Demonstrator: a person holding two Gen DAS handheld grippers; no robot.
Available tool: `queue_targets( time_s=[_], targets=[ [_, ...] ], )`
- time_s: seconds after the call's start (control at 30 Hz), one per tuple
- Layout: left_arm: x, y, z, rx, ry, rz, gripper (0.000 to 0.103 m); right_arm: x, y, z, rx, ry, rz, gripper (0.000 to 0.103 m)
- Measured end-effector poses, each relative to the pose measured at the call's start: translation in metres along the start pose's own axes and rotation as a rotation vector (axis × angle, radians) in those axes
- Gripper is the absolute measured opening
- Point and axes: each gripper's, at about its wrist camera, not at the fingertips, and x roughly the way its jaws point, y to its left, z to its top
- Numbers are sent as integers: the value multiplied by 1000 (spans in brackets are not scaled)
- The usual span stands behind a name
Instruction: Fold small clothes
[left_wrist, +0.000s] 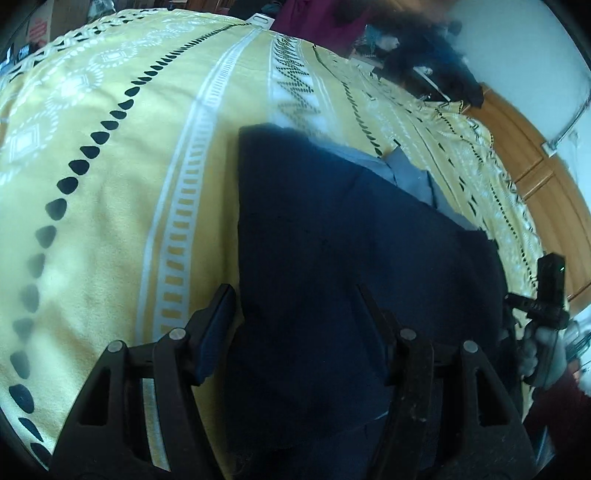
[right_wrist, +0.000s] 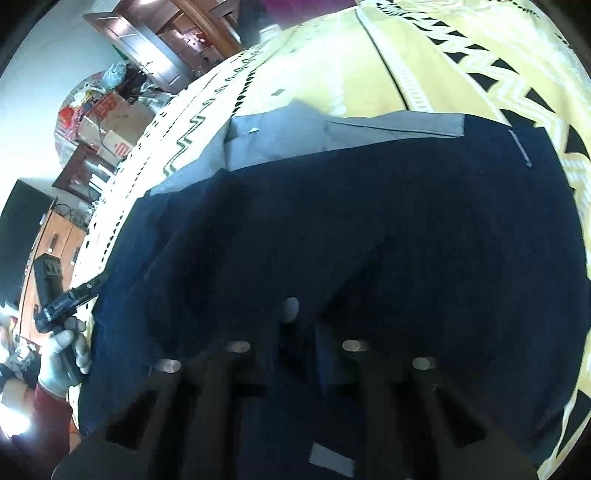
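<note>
Near the yellow patterned bedspread's (left_wrist: 110, 221) edge, my left gripper (left_wrist: 295, 314) gaped over the navy cotton garment (left_wrist: 332, 240), my right gripper (right_wrist: 299, 332) pinched it; uneven pulling risked skewing the fold.

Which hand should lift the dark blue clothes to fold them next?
Probably the right. Its fingers are nearly together, low against the navy garment. The left fingers stand wide apart at the garment's edge, gripping nothing.

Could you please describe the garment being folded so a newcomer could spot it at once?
Look at the yellow patterned bedspread covering the bed. On it lies a dark navy cloth garment with pale grey lining along one edge, the only plain dark item there.
</note>
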Motion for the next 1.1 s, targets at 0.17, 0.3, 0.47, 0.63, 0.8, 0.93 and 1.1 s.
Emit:
queue_targets(
  time_s=[0.17,0.3,0.47,0.63,0.8,0.93,1.1],
  targets=[
    [-1,-4,-4,37,21,20,66,-40,-23,-3,22,-70,-43,15],
    [3,-6,-4,63,34,18,77,-37,-39,-18,-10,-12,-78,15],
    [-26,6,3,-33,-2,-4,77,-54,-33,-9,-40,-15,-106,24],
    [-94,25,7,-88,-165,68,78,-102,-10,-13,-111,-192,-179,43],
    [-115,29,-7,-65,-156,153,82,-50,6,-14,-165,-90,-57,43],
    [-116,29,-17,-59,-134,173,82,-13,-4,-25,-180,-29,-48,38],
    [-84,-2,-20,32,-57,79,81,-16,-4,-27,-153,-58,-41,45]
  ],
)
